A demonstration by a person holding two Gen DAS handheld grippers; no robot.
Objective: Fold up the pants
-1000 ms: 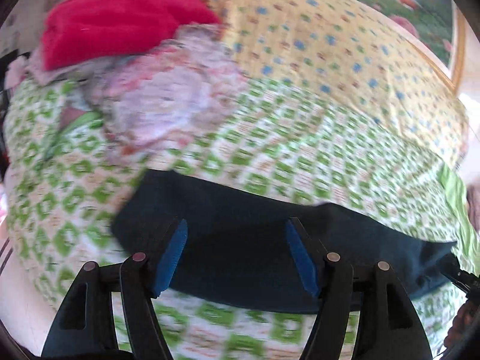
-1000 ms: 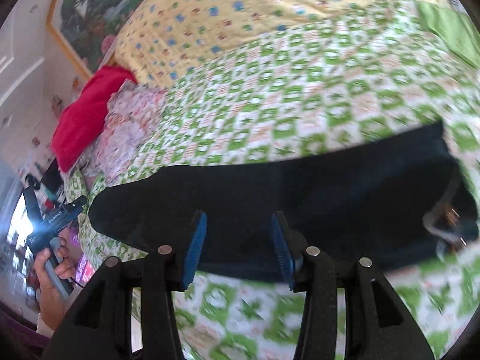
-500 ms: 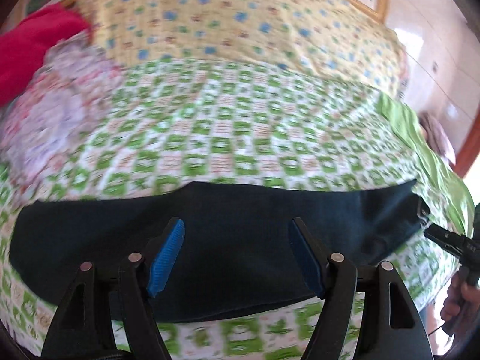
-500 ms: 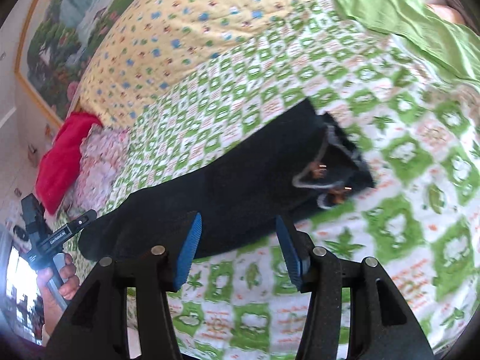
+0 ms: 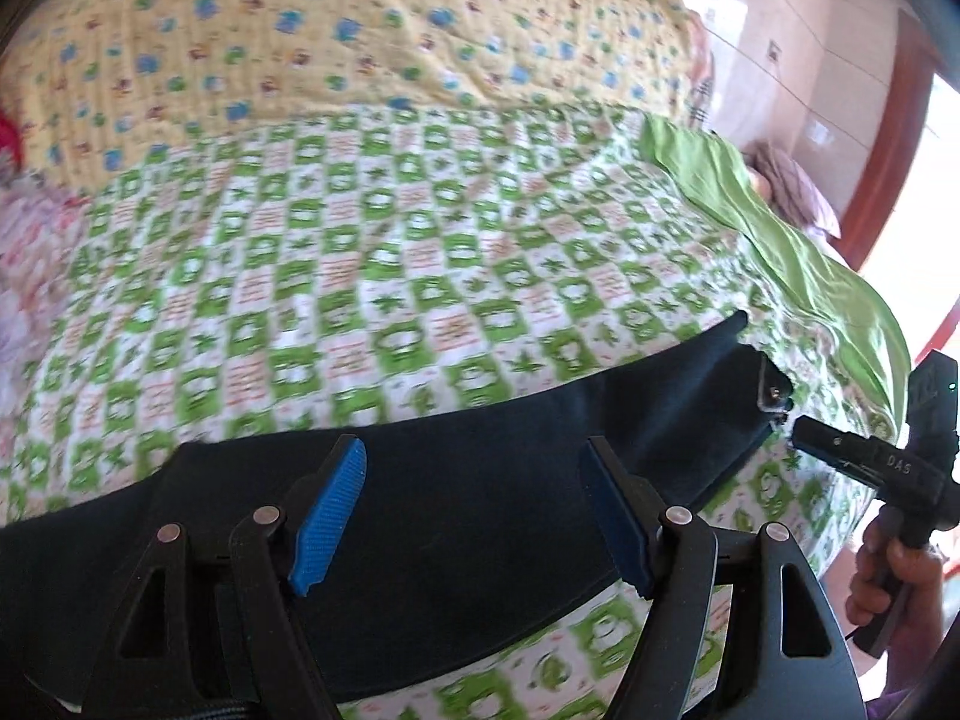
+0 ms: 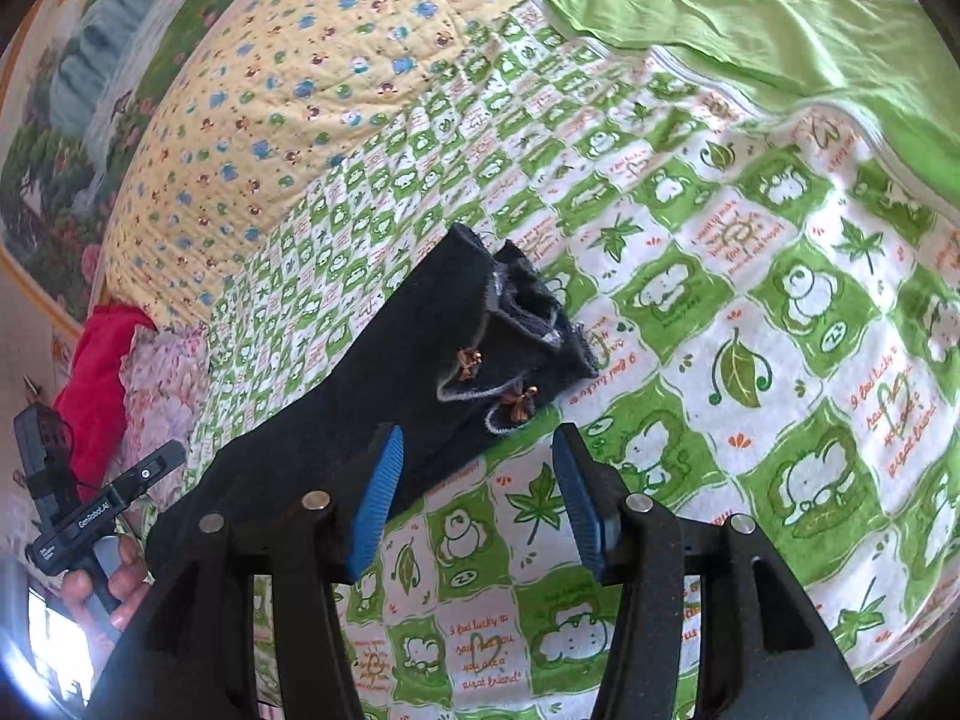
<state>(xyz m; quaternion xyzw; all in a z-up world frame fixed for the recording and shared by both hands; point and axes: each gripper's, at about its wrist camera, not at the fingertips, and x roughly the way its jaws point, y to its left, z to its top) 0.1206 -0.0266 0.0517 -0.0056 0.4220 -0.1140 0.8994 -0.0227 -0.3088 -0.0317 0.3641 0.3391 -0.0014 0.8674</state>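
Observation:
Dark navy pants (image 5: 456,510) lie folded lengthwise in a long strip on the green-checked bedspread (image 5: 384,276). My left gripper (image 5: 474,510) is open and empty, its blue pads hovering over the middle of the strip. In the right wrist view the waistband end of the pants (image 6: 480,348) shows copper buttons and pale stitching. My right gripper (image 6: 474,504) is open and empty, just beside that end, over the bedspread (image 6: 750,330). The right gripper also shows in the left wrist view (image 5: 870,462), and the left one in the right wrist view (image 6: 102,510).
A yellow floral quilt (image 5: 312,48) covers the far side of the bed. A green cloth (image 6: 750,30) lies at the right end. A red cloth (image 6: 96,384) and a pink floral one (image 6: 162,384) sit at the left end. The bed edge runs below both grippers.
Both grippers have moved right along the pants. The left now sits over the middle; the right has gone past the waistband end. Both stay open.

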